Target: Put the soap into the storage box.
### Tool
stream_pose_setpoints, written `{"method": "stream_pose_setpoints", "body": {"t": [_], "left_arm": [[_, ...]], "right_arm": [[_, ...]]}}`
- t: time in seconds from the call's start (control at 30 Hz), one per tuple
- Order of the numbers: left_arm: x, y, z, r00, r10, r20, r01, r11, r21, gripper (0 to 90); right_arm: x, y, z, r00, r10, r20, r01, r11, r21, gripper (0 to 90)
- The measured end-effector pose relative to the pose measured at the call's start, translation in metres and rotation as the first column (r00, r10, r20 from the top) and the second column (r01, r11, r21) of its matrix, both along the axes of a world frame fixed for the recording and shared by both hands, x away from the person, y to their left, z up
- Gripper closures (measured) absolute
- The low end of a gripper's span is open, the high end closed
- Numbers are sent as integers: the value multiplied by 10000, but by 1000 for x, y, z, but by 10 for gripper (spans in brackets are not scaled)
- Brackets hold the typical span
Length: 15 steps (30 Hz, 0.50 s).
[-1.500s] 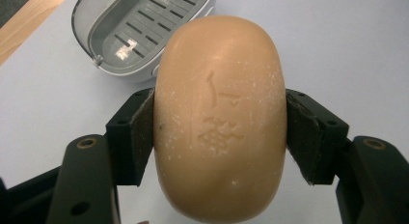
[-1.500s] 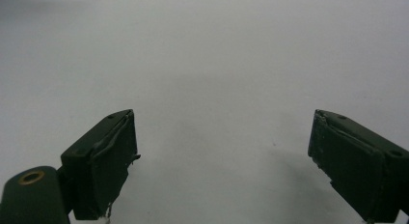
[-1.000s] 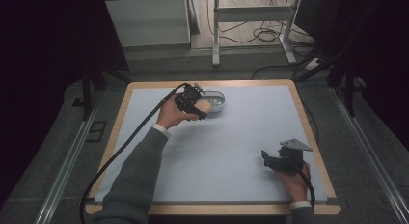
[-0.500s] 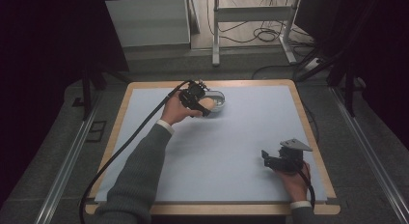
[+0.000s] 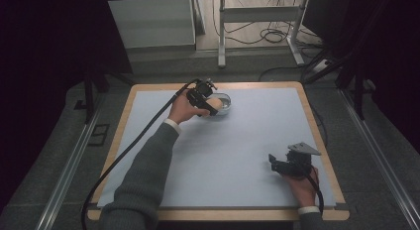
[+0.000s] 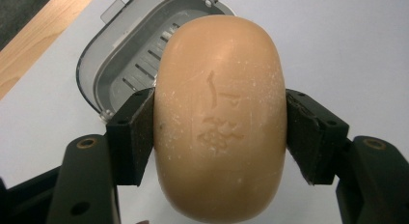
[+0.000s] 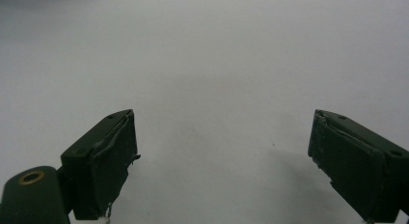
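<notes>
A tan oval bar of soap [image 6: 219, 118] with a stamped mark is clamped between the pads of my left gripper [image 6: 219, 132]. Just behind it lies a grey soap dish [image 6: 120, 69] with a slotted floor. In the high view the left gripper [image 5: 210, 108] holds the soap [image 5: 214, 106] over the near left rim of the soap dish [image 5: 224, 102], at the far middle of the table. My right gripper [image 5: 273, 160] rests low at the near right, jaws wide apart. In the right gripper view its fingers [image 7: 103, 161] have nothing between them.
A pale blue mat [image 5: 247, 141] covers the wooden table [image 5: 319, 136]. A black cable [image 5: 129, 145] trails from the left gripper past the sleeve to the near left edge. Beyond the table stand metal frame legs [image 5: 222, 36] and floor cables.
My left gripper has carried the soap a little to the right, farther over the dish. The right gripper has stayed put.
</notes>
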<state>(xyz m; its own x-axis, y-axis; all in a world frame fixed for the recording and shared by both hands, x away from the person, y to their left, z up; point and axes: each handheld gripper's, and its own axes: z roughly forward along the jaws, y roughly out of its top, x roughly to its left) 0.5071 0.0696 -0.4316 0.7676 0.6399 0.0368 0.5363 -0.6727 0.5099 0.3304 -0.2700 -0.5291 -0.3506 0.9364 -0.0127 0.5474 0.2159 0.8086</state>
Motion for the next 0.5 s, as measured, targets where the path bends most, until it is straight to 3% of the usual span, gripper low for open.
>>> {"method": "stream_pose_setpoints", "body": {"t": [0.5], "left_arm": [[17,0,-3,9999,121,-52,-120,9999,77,329]], "right_arm": [[0,0,0,10000,-20,19,20,10000,-65,103]]}}
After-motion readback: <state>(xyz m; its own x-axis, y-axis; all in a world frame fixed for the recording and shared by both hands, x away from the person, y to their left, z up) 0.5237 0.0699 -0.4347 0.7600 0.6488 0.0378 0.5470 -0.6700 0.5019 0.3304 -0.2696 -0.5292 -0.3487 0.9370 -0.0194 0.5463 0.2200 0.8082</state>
